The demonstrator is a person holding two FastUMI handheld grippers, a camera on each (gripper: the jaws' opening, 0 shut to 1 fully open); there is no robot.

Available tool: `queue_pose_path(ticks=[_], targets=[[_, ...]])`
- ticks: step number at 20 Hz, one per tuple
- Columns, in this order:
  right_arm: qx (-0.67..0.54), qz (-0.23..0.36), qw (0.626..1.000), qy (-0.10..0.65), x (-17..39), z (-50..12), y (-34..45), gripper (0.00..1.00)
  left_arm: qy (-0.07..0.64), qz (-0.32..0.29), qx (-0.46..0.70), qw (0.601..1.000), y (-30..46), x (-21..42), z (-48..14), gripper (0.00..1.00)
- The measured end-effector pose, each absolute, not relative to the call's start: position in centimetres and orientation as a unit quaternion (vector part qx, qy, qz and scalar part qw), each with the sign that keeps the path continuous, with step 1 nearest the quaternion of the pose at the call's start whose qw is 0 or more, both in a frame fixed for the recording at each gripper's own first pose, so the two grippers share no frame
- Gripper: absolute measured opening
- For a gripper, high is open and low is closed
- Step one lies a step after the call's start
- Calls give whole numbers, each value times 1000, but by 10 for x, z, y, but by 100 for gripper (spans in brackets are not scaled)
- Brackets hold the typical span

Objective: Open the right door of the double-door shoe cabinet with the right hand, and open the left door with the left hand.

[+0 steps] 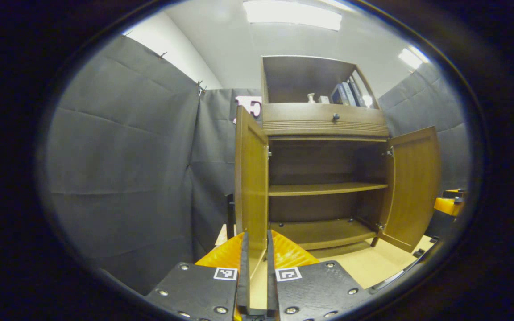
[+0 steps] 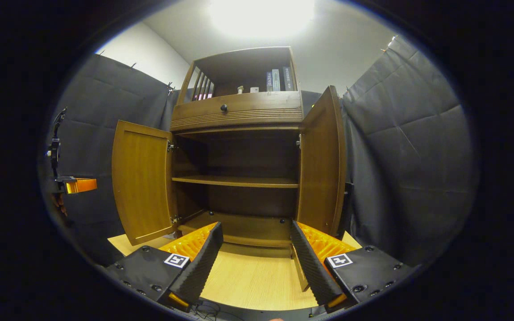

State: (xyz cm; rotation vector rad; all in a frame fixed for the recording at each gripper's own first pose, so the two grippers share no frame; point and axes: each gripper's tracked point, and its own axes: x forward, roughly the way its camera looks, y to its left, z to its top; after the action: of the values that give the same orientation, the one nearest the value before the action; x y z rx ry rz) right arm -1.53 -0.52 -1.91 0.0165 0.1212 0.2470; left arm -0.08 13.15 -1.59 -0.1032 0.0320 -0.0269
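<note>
The wooden shoe cabinet [image 1: 324, 120] stands ahead with both lower doors swung open, showing bare shelves. In the left gripper view the left door [image 1: 250, 178] is seen edge-on; its lower free edge runs down between my fingers, and my left gripper [image 1: 257, 236] is shut on it. The right door [image 1: 413, 187] hangs open at the far side. In the right gripper view my right gripper [image 2: 254, 229] is open wide in front of the cabinet [image 2: 239, 111]. The right door [image 2: 321, 165] stands open, its lower edge close to the inner side of my right finger [image 2: 312, 263]. The left door [image 2: 143, 183] is open too.
A drawer with a round knob [image 1: 336, 117] sits above the doors, and books [image 1: 346, 94] stand on the top shelf. The cabinet rests on a light wooden floor board [image 2: 252, 276]. Black cloth walls close in on both sides. A hand with the other gripper [image 2: 78, 185] shows far left.
</note>
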Motion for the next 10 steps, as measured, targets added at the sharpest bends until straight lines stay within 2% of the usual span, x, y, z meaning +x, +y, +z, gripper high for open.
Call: queue_pose_path(ticks=[10], targets=[[7, 96, 995, 40, -40, 4, -28, 96, 3, -17, -27, 999, 117, -60, -1, 15]])
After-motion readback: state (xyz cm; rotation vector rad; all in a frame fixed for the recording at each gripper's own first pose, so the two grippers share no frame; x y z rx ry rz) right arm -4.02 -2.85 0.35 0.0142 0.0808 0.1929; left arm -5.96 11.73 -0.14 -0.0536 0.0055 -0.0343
